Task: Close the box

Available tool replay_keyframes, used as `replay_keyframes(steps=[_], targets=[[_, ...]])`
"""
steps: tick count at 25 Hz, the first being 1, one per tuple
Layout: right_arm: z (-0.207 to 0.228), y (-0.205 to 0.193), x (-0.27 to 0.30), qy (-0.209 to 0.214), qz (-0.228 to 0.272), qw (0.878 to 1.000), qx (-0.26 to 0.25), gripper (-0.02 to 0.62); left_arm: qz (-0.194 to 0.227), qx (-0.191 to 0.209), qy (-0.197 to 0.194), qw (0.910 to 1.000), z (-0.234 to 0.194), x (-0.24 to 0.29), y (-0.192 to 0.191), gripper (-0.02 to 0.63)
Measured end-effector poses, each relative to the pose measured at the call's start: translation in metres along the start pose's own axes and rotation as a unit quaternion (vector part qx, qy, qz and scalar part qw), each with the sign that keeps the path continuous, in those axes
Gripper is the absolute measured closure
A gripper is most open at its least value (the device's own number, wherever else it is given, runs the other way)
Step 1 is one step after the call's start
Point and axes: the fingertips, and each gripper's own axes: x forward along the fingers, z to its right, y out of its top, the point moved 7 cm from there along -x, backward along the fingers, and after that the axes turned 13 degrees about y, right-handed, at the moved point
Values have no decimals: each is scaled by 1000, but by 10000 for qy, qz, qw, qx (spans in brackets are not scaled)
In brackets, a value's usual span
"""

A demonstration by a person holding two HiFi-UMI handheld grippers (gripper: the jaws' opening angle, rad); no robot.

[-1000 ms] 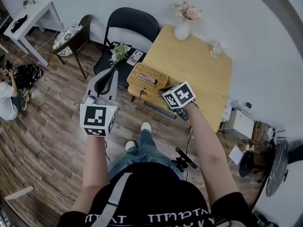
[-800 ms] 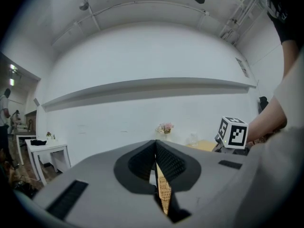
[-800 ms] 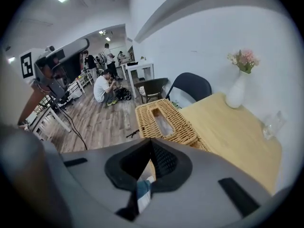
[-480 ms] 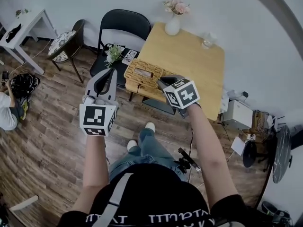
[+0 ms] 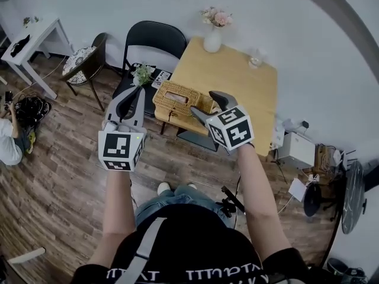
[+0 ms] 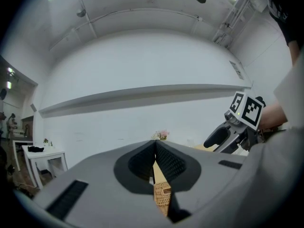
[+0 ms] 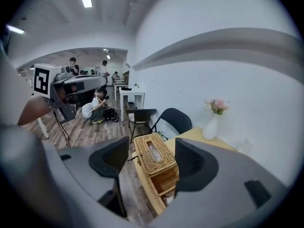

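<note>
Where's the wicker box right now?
In the head view, the wicker box sits on the near-left corner of the wooden table, right beside the black folding chair.

One wicker box (image 5: 176, 97); one wooden table (image 5: 243, 78); one vase (image 5: 212, 40); two chairs: black chair (image 5: 155, 37), brown chair (image 5: 104, 41).

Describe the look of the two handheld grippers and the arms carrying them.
Both the left gripper and right gripper have pale grey bodies with black ribbed pads. Each carries a white cube printed with black square markers. The forearms are bare; the person wears a black short-sleeved top with white lettering and a grey strap.
</note>
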Motion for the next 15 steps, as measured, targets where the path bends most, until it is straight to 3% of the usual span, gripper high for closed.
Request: replay_keyframes(steps=[3,5,10,15], targets=[[-2,8,-19,-259,250,9992,-180,291,42,8,63,10000,4,0,5,594],[-3,13,-35,-430,452,9977,-250,326,77,11,101,9999,9,1,10,594],[3,21,-73,-1045,968,9890,-404,563,208,57,194,9996,20,4,27,594],[7,30,-102,-1168,1493,9813,-323,580,387,153,298,9987,26,4,45,594]])
